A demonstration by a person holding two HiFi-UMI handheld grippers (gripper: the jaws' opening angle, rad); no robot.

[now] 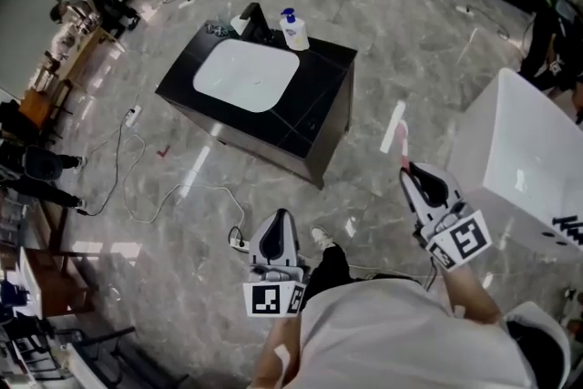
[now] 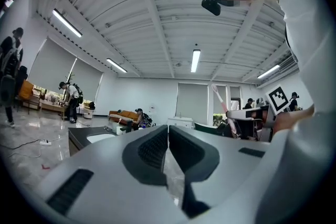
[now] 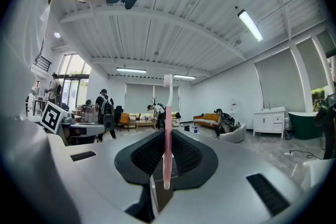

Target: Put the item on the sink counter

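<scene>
The right hand-held gripper (image 3: 167, 135) clamps a pink toothbrush (image 3: 168, 107); left hand-held gripper (image 2: 168, 131) closed, empty.

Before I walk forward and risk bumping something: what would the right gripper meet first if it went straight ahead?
Probably the sink counter, near the soap bottle. Only floor shows between, though depth is unclear. The held toothbrush would touch first.

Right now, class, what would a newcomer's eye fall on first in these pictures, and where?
The black sink counter with its white basin stands on the grey floor, upper middle of the head view. Nearer the person, the right gripper is shut on a pink toothbrush that sticks out past its jaws; the left gripper is shut and empty.
</scene>
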